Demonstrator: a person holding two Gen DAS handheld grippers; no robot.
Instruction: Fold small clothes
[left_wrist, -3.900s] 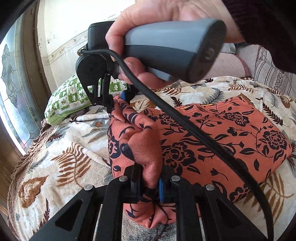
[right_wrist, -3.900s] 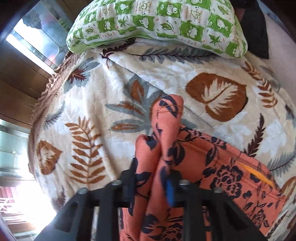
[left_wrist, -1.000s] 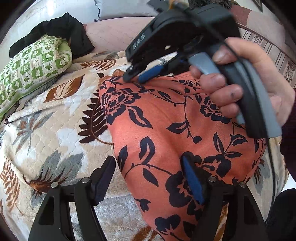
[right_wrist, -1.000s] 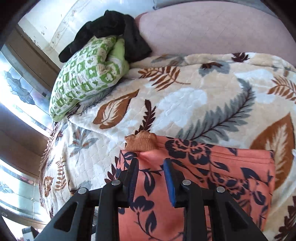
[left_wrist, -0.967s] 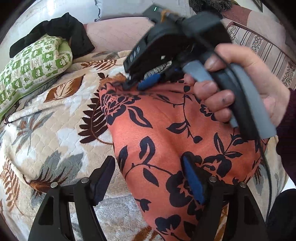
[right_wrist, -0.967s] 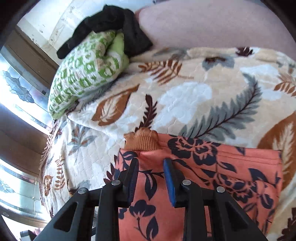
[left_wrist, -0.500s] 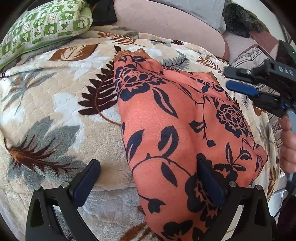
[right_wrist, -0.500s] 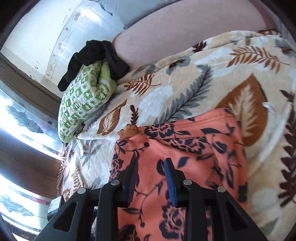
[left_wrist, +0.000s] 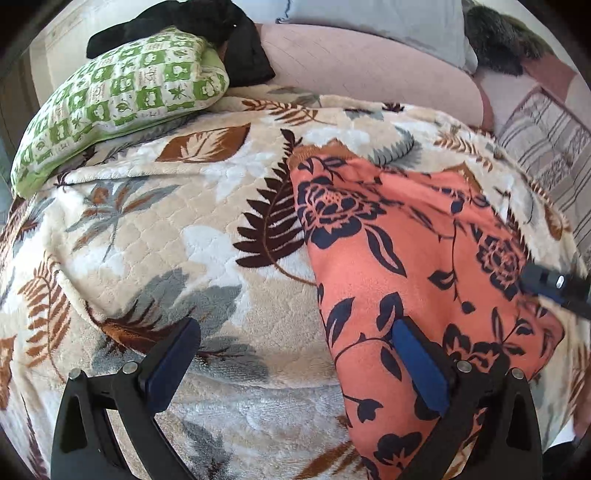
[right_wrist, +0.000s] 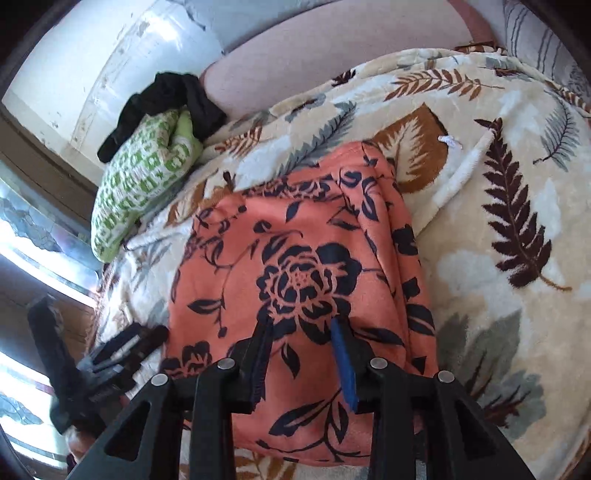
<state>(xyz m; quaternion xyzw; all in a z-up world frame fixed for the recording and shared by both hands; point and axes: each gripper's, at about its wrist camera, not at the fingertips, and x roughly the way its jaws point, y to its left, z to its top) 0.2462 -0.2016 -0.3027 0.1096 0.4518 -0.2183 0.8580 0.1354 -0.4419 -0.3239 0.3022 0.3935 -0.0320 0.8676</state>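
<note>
there was one orange garment (left_wrist: 406, 258) with dark flowers, one green checked pillow (left_wrist: 118, 96), one black cloth (left_wrist: 207, 22) and two grippers. the garment lay folded and flat on the leaf-pattern blanket (left_wrist: 166, 221), from the centre toward 4 o'clock in the left wrist view and at the centre in the right wrist view. the left gripper (left_wrist: 295, 365) stood wide open and held nothing; one finger was over the blanket at 7 o'clock, the other over the garment edge at 5 o'clock. the right gripper (right_wrist: 303, 362) was open only a little, above the garment at 6 o'clock, and nothing was between its jaws.

the blanket covered a bed or sofa. a pink cushion (left_wrist: 369, 70) ran along 12 o'clock, with the pillow at 10 o'clock and the black cloth on top of it. a white wall (right_wrist: 92, 55) and patterned glass (right_wrist: 29, 229) were at 9 to 11 o'clock in the right wrist view.

the right gripper was cut off at 3 o'clock in the left wrist view. the left gripper looked blurred at 8 o'clock in the right wrist view.
</note>
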